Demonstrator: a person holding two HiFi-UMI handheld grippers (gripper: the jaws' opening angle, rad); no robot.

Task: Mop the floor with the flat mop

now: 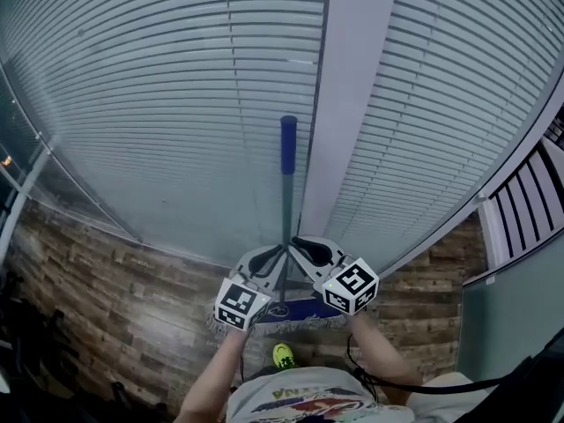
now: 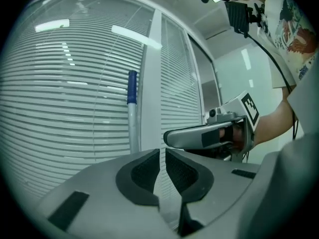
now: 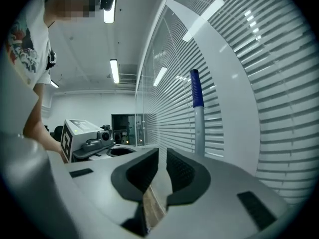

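The flat mop stands upright against a white pillar between blind-covered windows. Its grey pole with a blue grip (image 1: pixel 288 144) rises from a blue mop head (image 1: pixel 295 310) with a pale fringe on the wood floor. My left gripper (image 1: pixel 263 257) is just left of the pole and my right gripper (image 1: pixel 307 246) just right of it. Both are shut with nothing between the pads, and neither holds the pole. The left gripper view shows the pole (image 2: pixel 132 111) ahead of its own jaws (image 2: pixel 162 159), with the right gripper (image 2: pixel 209 133) alongside. The right gripper view shows the pole (image 3: pixel 198 116) beyond its jaws (image 3: pixel 162 167).
Windows with horizontal blinds (image 1: pixel 159 104) and the white pillar (image 1: pixel 352 86) close off the space ahead. A slatted panel (image 1: pixel 524 201) stands at the right. The person's yellow-green shoe (image 1: pixel 282 354) is just behind the mop head. Dark objects lie at the lower left (image 1: pixel 35 351).
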